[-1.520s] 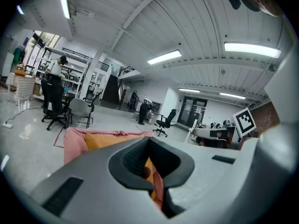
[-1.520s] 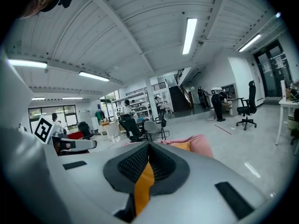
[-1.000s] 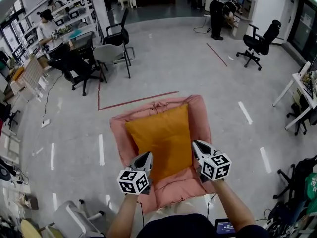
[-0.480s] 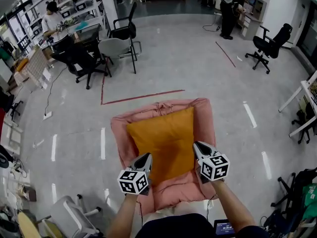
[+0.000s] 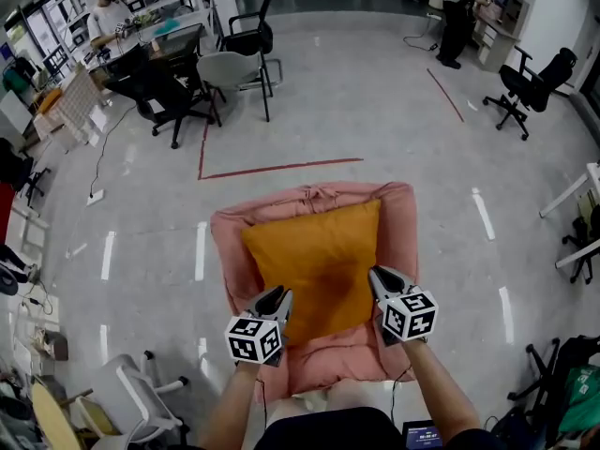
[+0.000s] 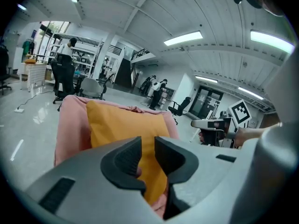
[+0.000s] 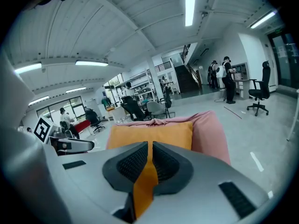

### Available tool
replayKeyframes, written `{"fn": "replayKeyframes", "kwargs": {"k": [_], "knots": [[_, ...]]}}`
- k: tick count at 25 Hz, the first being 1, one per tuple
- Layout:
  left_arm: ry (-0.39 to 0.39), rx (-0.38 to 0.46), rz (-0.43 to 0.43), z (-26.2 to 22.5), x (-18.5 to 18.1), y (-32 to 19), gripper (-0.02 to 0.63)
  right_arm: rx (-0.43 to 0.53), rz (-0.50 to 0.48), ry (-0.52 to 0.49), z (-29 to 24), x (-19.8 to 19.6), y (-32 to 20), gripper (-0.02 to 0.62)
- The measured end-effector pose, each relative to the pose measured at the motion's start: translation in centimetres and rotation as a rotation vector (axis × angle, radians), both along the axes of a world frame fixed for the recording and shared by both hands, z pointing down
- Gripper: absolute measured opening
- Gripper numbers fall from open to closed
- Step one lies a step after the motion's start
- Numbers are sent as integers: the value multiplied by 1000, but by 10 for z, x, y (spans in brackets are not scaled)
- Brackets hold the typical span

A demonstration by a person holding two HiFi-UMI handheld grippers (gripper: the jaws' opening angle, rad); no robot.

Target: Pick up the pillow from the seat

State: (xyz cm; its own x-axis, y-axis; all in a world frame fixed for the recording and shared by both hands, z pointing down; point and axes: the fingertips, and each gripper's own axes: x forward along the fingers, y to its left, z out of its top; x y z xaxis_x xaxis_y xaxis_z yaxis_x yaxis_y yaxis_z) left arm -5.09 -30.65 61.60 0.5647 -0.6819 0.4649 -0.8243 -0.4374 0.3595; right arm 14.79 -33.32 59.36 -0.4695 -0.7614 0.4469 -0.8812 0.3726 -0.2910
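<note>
**Both grippers at pillow's near edge, no grip yet**

Nearest: left gripper sits over the near-left corner of the orange pillow. Its jaws have just been opening and stand a narrow slot apart. Nothing is pinched in them; only pillow fabric shows through the gap. The right gripper is at the pillow's near-right edge with its jaws closed together and nothing visibly clamped. Whether either tip touches the fabric, can't tell.

The pillow lies flat on the pink seat, filling most of it, with its far edge up against the backrest. It reaches ahead of both grippers and lies between them.

Handling, as a guess: light, soft and floppy, and it will sag if lifted from one corner. The fabric looks matte, so probably not slippery, and it isn't fragile. Best hold is likely one near corner or side seam in each gripper, biting into the stuffing, not just the cover. The right jaws would need to open first.

Beyond the seat: a red tape line on the floor, then office chairs.
</note>
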Motion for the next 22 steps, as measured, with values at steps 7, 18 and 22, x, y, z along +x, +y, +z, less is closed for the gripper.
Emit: {"fn": "replayKeyframes", "kwargs": {"k": [7,18,22], "knots": [[-34,-41,-42,29,-10,-10,107,-54,-53,-22,28,-8,-10,115],[-59,-86,-130,68,-19,-14,267,-129,-96,11,77,-5,-12,252],[-47,-110,-160,79,-27,-18,336,-137,-78,35,89,-5,-17,289]]}}
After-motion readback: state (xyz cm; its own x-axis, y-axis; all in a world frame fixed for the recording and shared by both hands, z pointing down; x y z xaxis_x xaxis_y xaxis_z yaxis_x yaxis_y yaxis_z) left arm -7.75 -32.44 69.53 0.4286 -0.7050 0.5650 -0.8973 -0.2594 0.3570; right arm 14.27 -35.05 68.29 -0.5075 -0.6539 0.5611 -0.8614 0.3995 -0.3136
